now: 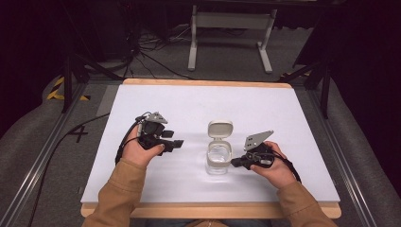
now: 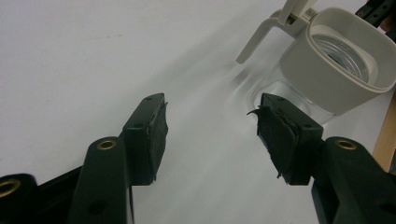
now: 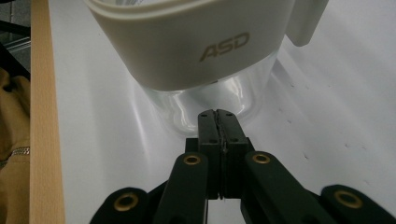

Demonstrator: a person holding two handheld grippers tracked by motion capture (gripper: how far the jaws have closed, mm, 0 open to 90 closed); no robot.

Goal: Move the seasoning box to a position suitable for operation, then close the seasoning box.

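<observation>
Between both claws, open glass jar.

Raised letters "ASD" on the cream band round the top of the clear jar, same colour as the band, slanting slightly upward to the right in the right gripper view. A dark "4" marked on the grey floor just left of the desk, seen in the high view. Yellow-and-black hazard stripes on the floor farther back on the left, without lettering. No other readable writing.
</observation>
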